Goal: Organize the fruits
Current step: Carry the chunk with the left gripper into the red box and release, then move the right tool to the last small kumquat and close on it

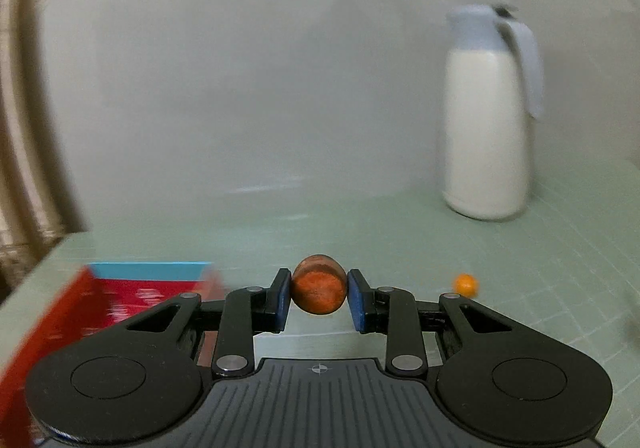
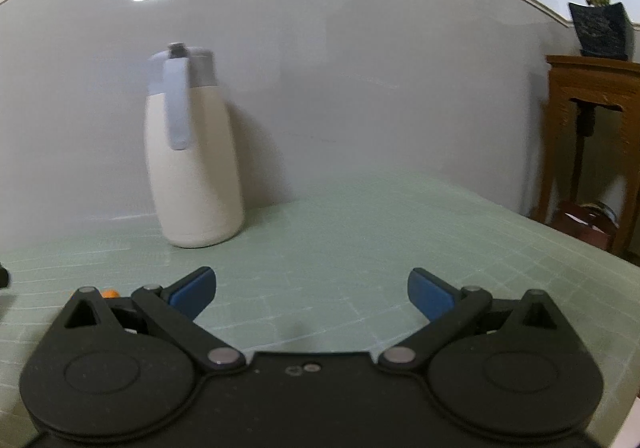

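Observation:
In the left wrist view my left gripper (image 1: 319, 298) is shut on a reddish-orange oval fruit (image 1: 319, 290), its blue pads pressing both sides, lifted above the green mat. A small orange fruit (image 1: 465, 283) lies on the mat to the right of it. A red box with a blue rim (image 1: 120, 300) sits low at the left, blurred. In the right wrist view my right gripper (image 2: 312, 292) stands open with nothing between its fingers. A bit of the small orange fruit (image 2: 110, 293) peeks out behind its left finger.
A tall white jug with a grey lid and handle (image 1: 490, 116) (image 2: 192, 152) stands at the back against the grey wall. The green gridded mat (image 2: 360, 232) covers the table. A wooden stand with a potted plant (image 2: 596, 88) is beyond the table's right edge.

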`<state>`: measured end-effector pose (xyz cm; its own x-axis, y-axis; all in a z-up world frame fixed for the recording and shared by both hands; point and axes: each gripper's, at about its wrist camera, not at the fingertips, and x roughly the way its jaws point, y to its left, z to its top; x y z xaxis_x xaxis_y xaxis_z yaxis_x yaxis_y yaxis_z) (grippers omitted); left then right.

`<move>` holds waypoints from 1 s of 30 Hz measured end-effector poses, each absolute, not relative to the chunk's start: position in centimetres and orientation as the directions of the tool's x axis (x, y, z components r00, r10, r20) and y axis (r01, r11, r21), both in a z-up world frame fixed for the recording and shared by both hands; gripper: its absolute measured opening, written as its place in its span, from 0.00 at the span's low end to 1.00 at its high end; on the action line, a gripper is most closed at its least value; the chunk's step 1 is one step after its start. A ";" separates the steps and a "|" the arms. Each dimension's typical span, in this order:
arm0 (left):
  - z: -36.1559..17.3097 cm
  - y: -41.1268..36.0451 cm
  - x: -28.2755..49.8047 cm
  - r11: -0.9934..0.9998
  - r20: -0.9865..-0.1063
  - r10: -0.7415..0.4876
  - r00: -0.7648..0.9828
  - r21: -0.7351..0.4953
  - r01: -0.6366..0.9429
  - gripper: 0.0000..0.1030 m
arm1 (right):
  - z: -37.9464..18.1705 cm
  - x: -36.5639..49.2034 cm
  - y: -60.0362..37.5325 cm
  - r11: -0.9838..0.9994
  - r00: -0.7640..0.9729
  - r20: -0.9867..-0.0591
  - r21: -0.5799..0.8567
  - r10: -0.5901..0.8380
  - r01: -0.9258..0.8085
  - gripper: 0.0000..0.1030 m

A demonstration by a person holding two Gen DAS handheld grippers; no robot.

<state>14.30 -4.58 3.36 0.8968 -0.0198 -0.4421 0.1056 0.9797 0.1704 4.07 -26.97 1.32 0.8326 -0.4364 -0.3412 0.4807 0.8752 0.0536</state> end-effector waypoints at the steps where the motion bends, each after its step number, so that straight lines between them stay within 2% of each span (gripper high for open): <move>1: 3.7 -3.7 13.9 0.981 -0.432 0.003 0.902 0.174 0.080 0.29 | 1.3 4.3 -26.5 0.881 0.838 -0.340 0.051 -0.427 0.470 1.00; 5: 4.2 0.5 12.9 0.978 -0.403 0.119 0.907 0.205 -0.037 0.29 | 1.2 5.3 -24.2 0.907 0.856 -0.346 0.031 -0.384 0.419 1.00; 11: 3.0 6.1 13.3 0.956 -0.436 0.272 0.858 0.223 -0.190 0.30 | 1.1 6.5 -20.9 0.941 0.883 -0.349 0.008 -0.315 0.339 1.00; 16: 1.2 8.6 14.1 0.946 -0.492 0.321 0.809 0.213 -0.245 0.30 | 0.9 7.4 -18.2 0.958 0.898 -0.342 -0.035 -0.278 0.283 1.00; 23: 0.9 10.8 13.7 0.939 -0.526 0.343 0.778 0.186 -0.289 0.31 | 0.6 8.7 -15.3 0.977 0.908 -0.362 -0.036 -0.210 0.211 1.00; 24: 0.9 11.0 13.4 0.938 -0.528 0.346 0.776 0.181 -0.295 0.32 | 0.6 9.0 -15.0 0.978 0.909 -0.364 -0.036 -0.205 0.206 1.00; 25: 0.8 11.3 13.1 0.938 -0.527 0.347 0.776 0.174 -0.301 0.41 | 0.6 9.3 -14.7 0.979 0.909 -0.367 -0.035 -0.198 0.199 1.00; 26: 0.9 11.4 12.8 0.935 -0.521 0.353 0.777 0.170 -0.310 0.54 | 0.5 9.8 -14.5 0.981 0.909 -0.372 -0.035 -0.191 0.192 1.00; 27: 1.0 11.7 12.6 0.931 -0.510 0.364 0.780 0.171 -0.323 0.59 | 0.4 10.2 -14.3 0.982 0.908 -0.377 -0.033 -0.184 0.186 1.00; 28: 1.2 11.9 12.1 0.927 -0.495 0.374 0.784 0.172 -0.333 0.62 | 0.4 10.3 -14.1 0.983 0.907 -0.383 -0.030 -0.178 0.180 1.00; 30: 1.5 12.4 11.2 0.927 -0.477 0.375 0.795 0.166 -0.338 0.62 | 0.1 10.9 -13.8 0.986 0.902 -0.400 -0.022 -0.162 0.168 1.00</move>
<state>11.17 12.36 1.46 0.7950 0.3752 -0.4767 -0.3376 0.9265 0.1661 10.87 -13.77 0.13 0.9020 -0.1623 -0.4001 0.1677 0.9856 -0.0219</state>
